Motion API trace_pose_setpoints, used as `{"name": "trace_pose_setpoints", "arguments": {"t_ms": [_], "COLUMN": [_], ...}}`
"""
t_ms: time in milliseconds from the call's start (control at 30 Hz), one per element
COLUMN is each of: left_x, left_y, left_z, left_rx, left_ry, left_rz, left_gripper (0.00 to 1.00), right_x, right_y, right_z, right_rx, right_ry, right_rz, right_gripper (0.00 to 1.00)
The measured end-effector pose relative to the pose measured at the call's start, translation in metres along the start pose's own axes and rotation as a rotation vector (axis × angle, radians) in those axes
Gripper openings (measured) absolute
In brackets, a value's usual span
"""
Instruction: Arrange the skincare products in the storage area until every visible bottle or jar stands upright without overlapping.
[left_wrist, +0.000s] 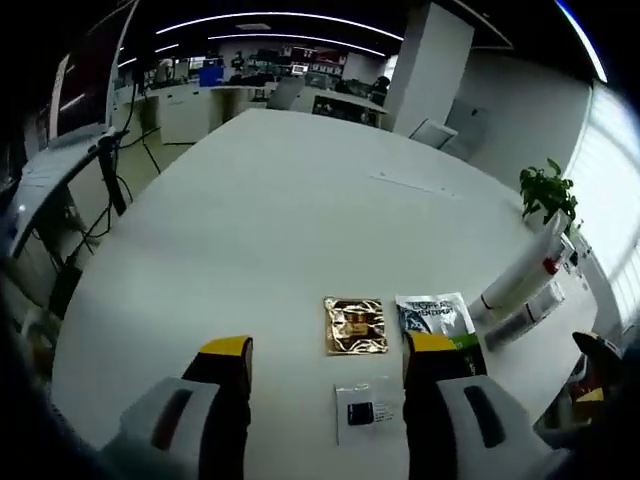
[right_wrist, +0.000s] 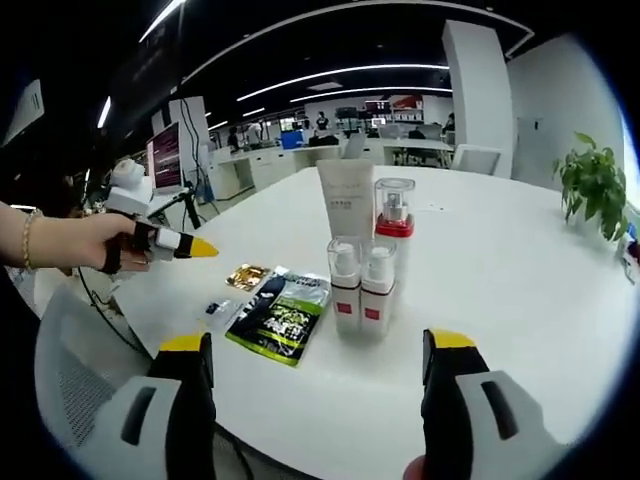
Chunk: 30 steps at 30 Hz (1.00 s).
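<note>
The skincare products stand grouped on the big white table (right_wrist: 520, 270). Taking the tall white tube (right_wrist: 345, 205) as the landmark: it stands upright on its cap, and just beside it stands a clear-capped bottle with a red collar (right_wrist: 394, 215), also upright. In front of the tube, nearer the right gripper (right_wrist: 325, 350), two small pump bottles with red labels (right_wrist: 361, 285) stand side by side, touching or nearly so. To the side of those bottles, toward the person's hand (right_wrist: 85, 240), a dark green sachet (right_wrist: 282, 318) lies flat, with a gold foil sachet (right_wrist: 246, 276) and a small clear packet (right_wrist: 218, 310) beyond it.

The right gripper's fingers are spread wide and hold nothing, hovering short of the bottles. The hand carries the left gripper out over the table edge, well apart from the tube.

In the left gripper view, the left gripper (left_wrist: 330, 350) also has its fingers spread and empty, poised above the gold foil sachet (left_wrist: 355, 325) and small clear packet (left_wrist: 368, 408), with the green sachet (left_wrist: 438, 318) beside them. A potted plant (right_wrist: 595, 185) sits at the table's far side from the tube.
</note>
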<state>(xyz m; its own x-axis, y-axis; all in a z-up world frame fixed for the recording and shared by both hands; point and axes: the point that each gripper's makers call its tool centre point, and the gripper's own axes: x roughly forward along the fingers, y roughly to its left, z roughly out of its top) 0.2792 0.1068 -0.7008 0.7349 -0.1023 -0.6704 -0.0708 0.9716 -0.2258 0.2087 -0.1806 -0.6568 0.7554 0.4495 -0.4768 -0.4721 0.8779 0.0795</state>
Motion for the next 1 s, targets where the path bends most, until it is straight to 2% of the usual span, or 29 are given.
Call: {"name": "trace_pose_setpoints", "arguments": {"t_ms": [200,267,333,400,433,600,767,833,900,1000], "left_x": [-0.037,-0.044,-0.051,-0.061,-0.063,-0.073,-0.080,-0.085,-0.087,-0.091], "left_y": [0.013,0.018,0.023,0.023,0.019,0.014,0.009,0.006,0.002,-0.002], "left_z": [-0.009,-0.011,-0.011,-0.011,-0.012,-0.011,-0.017,-0.018,-0.022,-0.023], "left_rx": [-0.049,-0.046,-0.011,0.020,0.025,0.034,0.113,0.216,0.271,0.267], "left_ry": [-0.038,-0.038,-0.057,-0.062,-0.054,-0.074,-0.061,-0.068,-0.061,-0.068], "left_rz": [-0.018,-0.020,-0.056,-0.071,-0.100,-0.152,-0.204,-0.219,-0.245,-0.267], "left_gripper": [0.60,0.60,0.63,0.69,0.70,0.77,0.83,0.85,0.88,0.90], "right_x": [-0.003,-0.003,-0.004,-0.003,-0.003,-0.002,-0.001,0.000,0.000,0.000], "right_y": [0.003,0.003,0.003,0.004,0.003,0.004,0.005,0.004,0.003,0.003], "right_z": [0.000,-0.001,-0.001,-0.002,-0.003,-0.004,-0.005,-0.005,-0.006,-0.006], "right_rx": [-0.012,-0.008,-0.011,-0.016,-0.017,-0.029,-0.035,-0.034,-0.033,-0.035], "right_ry": [-0.004,-0.004,-0.003,-0.001,0.000,0.008,0.011,0.010,0.010,0.010], "right_rz": [0.007,0.007,0.009,0.013,0.013,0.022,0.023,0.022,0.020,0.017], "right_gripper": [0.86,0.86,0.86,0.86,0.86,0.86,0.86,0.85,0.85,0.85]}}
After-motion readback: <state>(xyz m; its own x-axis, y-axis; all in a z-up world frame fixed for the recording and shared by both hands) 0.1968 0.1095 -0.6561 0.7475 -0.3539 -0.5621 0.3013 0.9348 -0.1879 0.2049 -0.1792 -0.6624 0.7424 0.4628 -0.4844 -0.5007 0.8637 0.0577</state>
